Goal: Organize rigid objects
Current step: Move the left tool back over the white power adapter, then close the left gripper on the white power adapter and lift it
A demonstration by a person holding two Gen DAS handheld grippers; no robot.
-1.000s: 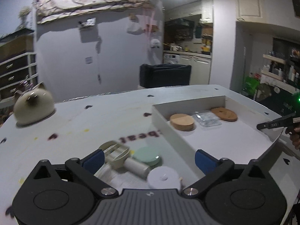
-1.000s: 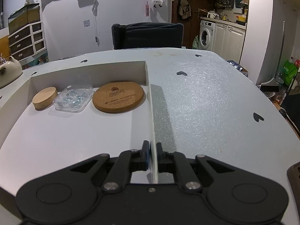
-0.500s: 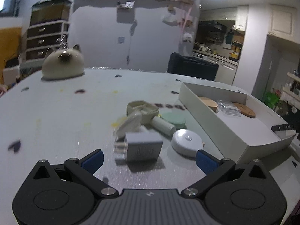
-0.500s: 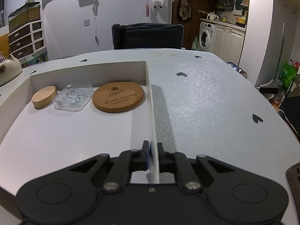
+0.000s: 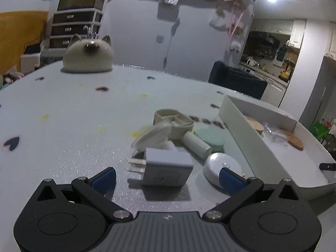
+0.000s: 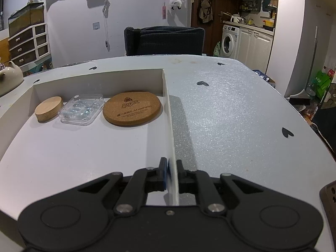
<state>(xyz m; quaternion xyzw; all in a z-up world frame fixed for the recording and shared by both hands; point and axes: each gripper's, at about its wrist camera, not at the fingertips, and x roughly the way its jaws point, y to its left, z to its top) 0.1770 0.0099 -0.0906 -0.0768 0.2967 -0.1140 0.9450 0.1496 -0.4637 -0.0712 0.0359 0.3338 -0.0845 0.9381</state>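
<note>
Overhead, a pale speckled grey surface [image 5: 69, 130] printed with small dark hearts is seen, stained here and there with yellow. A cream cat-shaped ceramic pot [image 5: 87, 57] stands at its far edge. Near the middle, a cluster of loose things is gathered: a light grey plug adapter [image 5: 167, 169] with two prongs, a white round puck [image 5: 218, 163] beside it, a mint green disc [image 5: 211, 137], a pale cylinder [image 5: 196, 145] and a beige compartmented case [image 5: 175, 124]. The left gripper [image 5: 167, 177] is held low before the adapter, its blue-padded fingers [image 5: 104, 178] spread wide and empty.

To the right, a shallow white cardboard tray [image 6: 166, 96] rests on the surface; along its far wall a round wooden block [image 6: 48, 108], a clear plastic blister case [image 6: 82, 109] and a printed cork coaster [image 6: 131, 108] are lined up. The tray's right wall is pinched between the nearly closed fingers of the right gripper [image 6: 171, 173].

Behind, a dark chair [image 6: 163, 41], a drawer unit [image 6: 28, 44] and a washing machine [image 6: 230, 40] are visible.
</note>
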